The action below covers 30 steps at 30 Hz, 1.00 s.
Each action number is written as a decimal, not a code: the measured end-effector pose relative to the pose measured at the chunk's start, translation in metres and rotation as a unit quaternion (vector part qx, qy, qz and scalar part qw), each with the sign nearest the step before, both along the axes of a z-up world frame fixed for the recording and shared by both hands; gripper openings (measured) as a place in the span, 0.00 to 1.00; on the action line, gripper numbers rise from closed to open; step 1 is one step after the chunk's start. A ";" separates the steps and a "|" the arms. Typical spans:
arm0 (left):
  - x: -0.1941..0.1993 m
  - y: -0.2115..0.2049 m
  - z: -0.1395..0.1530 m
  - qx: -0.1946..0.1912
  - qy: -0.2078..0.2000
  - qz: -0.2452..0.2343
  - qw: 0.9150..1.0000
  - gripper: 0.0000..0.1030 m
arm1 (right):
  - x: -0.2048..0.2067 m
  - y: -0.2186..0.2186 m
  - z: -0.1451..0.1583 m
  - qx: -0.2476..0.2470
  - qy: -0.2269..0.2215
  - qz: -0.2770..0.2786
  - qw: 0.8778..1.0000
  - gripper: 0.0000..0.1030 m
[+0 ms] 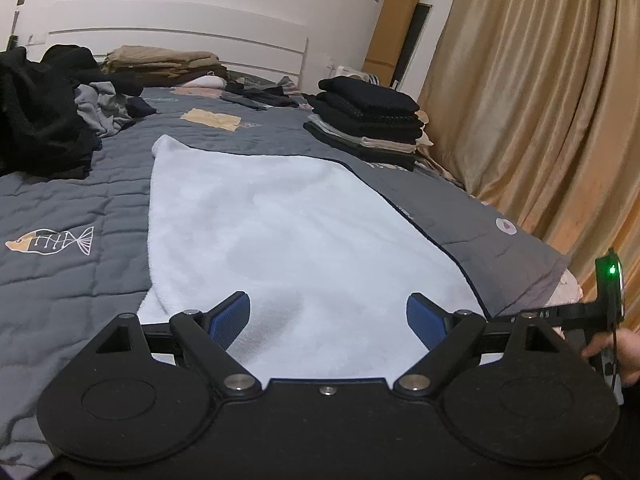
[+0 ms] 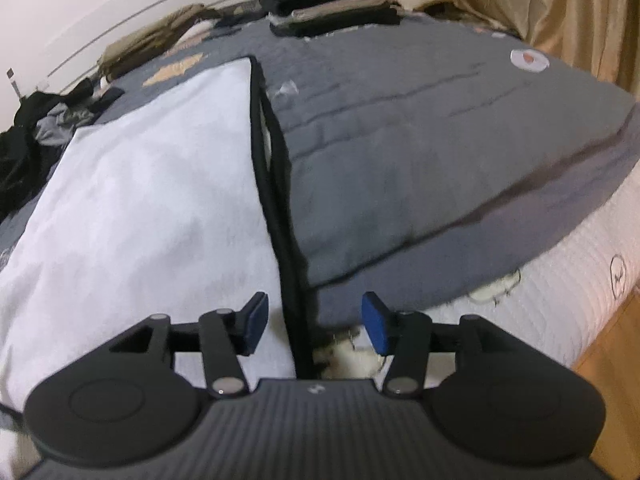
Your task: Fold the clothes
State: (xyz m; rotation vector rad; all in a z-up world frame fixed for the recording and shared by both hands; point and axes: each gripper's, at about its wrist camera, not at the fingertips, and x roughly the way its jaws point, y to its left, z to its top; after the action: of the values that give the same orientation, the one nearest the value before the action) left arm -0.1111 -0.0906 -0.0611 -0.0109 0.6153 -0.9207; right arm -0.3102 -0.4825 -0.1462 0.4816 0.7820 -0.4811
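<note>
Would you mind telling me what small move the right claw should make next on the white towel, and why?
Probably close the right claw on the dark-trimmed edge of the white towel. Its jaws stand open with that edge running between them, unpinched, and the towel lies flat on the grey quilt, so a fold seems to need a grip first. The left claw is open too.

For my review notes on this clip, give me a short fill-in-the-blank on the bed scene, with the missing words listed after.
1. The white towel lies spread on a grey ____.
2. The towel's edge between the right gripper jaws is trimmed in ____.
3. The quilt shows an embroidered ____ skeleton.
4. The left gripper jaws stand ____ over the towel.

Missing words: quilt; black; fish; open
</note>
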 end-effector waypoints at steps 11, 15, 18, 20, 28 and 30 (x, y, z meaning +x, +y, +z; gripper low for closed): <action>0.000 -0.010 0.001 -0.004 0.001 -0.013 1.000 0.82 | -0.003 0.004 -0.024 0.053 0.038 0.027 0.998 0.61; -0.001 -0.015 0.000 -0.005 0.000 -0.019 1.000 0.82 | -0.009 -0.001 -0.023 0.096 0.015 0.039 0.995 0.62; 0.000 -0.019 0.000 -0.006 0.002 -0.020 1.000 0.82 | -0.010 -0.004 -0.027 0.125 -0.005 0.044 0.991 0.69; 0.000 -0.022 0.000 -0.008 0.003 -0.021 1.000 0.82 | -0.009 -0.003 -0.029 0.130 -0.016 0.049 0.990 0.72; 0.004 -0.022 0.000 -0.013 0.007 -0.025 1.000 0.82 | -0.013 0.001 -0.029 0.159 -0.033 0.069 0.984 0.27; 0.010 -0.013 0.002 -0.015 0.013 -0.012 1.000 0.82 | -0.017 -0.003 -0.030 0.192 -0.046 0.060 0.979 0.15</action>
State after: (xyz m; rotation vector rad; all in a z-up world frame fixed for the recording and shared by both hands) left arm -0.1007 -0.1039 -0.0593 -0.0426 0.6276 -0.9539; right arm -0.3276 -0.4854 -0.1759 0.8049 0.8128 -0.1925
